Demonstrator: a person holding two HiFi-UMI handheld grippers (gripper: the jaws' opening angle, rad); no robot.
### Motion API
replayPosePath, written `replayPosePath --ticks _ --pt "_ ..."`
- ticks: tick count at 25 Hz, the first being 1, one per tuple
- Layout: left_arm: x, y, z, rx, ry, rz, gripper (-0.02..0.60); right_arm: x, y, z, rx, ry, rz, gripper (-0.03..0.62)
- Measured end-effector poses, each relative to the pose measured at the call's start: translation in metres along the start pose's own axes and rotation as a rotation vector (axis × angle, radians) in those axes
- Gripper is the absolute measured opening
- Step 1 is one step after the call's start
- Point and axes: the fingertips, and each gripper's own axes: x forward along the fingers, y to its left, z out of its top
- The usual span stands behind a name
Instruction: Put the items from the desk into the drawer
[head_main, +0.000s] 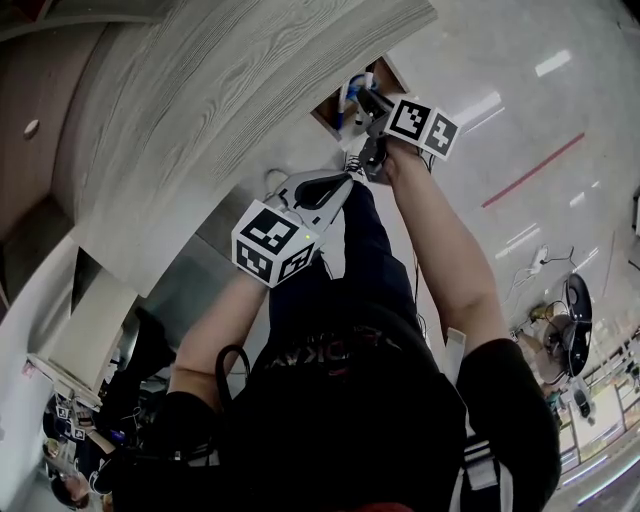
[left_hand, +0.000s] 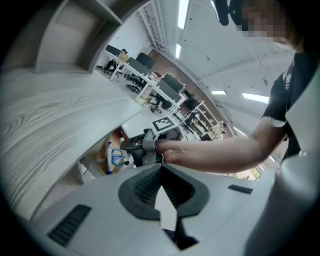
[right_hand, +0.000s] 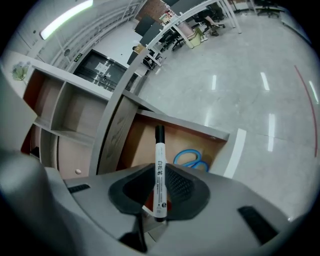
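My right gripper (right_hand: 159, 167) is shut on a white whiteboard marker (right_hand: 159, 172) with a black cap, which sticks out past the pads. It hangs just over the open wooden drawer (right_hand: 145, 145), where blue-handled scissors (right_hand: 190, 159) lie. In the left gripper view the right gripper (left_hand: 131, 145) reaches into the drawer (left_hand: 95, 161) beside a blue-and-white pen (left_hand: 109, 157) and the scissors (left_hand: 118, 157). My left gripper (left_hand: 161, 170) is shut with nothing in it and sits back from the drawer. The head view shows the left gripper (head_main: 335, 185) below the right gripper (head_main: 362, 100).
The grey wood-grain desk top (head_main: 230, 90) runs along the left above the drawer. Open shelf compartments (right_hand: 70, 115) stand behind the desk. Shiny floor (right_hand: 240, 75) spreads to the right. The person's legs (head_main: 370, 260) are close below the grippers.
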Motion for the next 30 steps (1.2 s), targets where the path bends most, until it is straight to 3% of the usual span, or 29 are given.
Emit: replayPosePath --ticks 11,25,26,28,30 --pt "-0.006 0.006 0.002 -0.026 -0.012 0.001 0.011 0.013 -0.005 -0.005 0.020 0.054 -0.068 0.078" --pt "-0.013 0.001 -0.003 -0.033 -0.036 0.018 0.011 0.011 -0.003 -0.001 0.037 0.037 -0.062 0.106" --pt "-0.012 0.001 -0.002 -0.032 -0.038 0.018 0.011 0.010 -0.002 0.000 0.031 0.036 -0.058 0.101" --pt "-0.013 0.001 -0.001 -0.029 -0.045 0.020 0.011 0.009 0.001 0.001 0.005 0.038 -0.050 0.026" --pt "-0.015 0.000 0.002 -0.021 -0.056 0.022 0.011 0.006 0.008 0.001 -0.041 0.042 -0.041 0.018"
